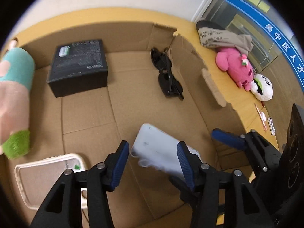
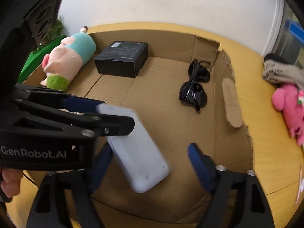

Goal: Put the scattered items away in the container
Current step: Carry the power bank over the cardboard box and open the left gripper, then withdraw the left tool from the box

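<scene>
Over the cardboard box [image 2: 224, 102], the pale phone case [image 2: 136, 148] hangs blurred between both tools, the left gripper [image 1: 152, 155] half spread around one end, though whether its pads press I cannot tell. The right gripper [image 2: 150, 161] stands wide apart, clear of it. Sunglasses [image 2: 195, 83] lie far right; the black carton [image 2: 123, 58] far left.

Both wrist views look steeply down, close, into one cardboard box [image 1: 133, 38].
</scene>
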{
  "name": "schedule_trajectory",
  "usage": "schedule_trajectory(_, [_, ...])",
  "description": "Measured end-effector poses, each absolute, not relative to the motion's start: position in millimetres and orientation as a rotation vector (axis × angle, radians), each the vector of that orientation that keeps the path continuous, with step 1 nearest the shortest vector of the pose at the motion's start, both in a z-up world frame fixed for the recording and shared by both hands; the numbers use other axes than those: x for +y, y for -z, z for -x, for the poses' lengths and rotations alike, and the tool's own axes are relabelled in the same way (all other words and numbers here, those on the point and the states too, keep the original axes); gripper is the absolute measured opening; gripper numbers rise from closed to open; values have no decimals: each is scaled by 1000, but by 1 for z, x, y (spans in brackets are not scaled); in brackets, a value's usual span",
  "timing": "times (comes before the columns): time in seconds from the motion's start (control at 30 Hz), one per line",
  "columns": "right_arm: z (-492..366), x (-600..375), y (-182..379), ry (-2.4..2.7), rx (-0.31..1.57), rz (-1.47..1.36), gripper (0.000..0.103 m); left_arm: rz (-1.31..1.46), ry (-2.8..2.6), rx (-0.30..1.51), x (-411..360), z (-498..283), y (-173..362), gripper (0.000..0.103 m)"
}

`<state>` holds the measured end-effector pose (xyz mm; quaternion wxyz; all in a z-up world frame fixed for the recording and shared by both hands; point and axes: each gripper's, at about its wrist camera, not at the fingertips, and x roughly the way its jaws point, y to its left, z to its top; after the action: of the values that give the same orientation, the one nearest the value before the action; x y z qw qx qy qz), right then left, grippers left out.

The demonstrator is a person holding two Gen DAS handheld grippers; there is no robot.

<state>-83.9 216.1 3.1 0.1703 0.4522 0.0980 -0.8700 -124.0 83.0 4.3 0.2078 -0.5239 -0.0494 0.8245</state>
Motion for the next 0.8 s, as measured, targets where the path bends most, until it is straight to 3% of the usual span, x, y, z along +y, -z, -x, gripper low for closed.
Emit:
schedule_trajectory(0.07, [76,220,-11,2498,271,-1240,98,1380,-2361,-123,76,109,-20,53])
schedule_trajectory(0.13, [68,223,-19,2514,246,-1208,98,1295,-2416,-128,64,89,-36,62])
schedule_trajectory(0.27, [43,232,-36,2566,159,-1116,103,1115,-2572,-82,26,40,-64,64])
schedule_trajectory(0.53, [3,219,-39,2687,84,-818,103,935,-2875,-110,-71,-29,-97,81])
schedule_trajectory(0.8, [-6,209,-12,2774,74,-727,103,973,-2895,-8,-71,-35,-22,81])
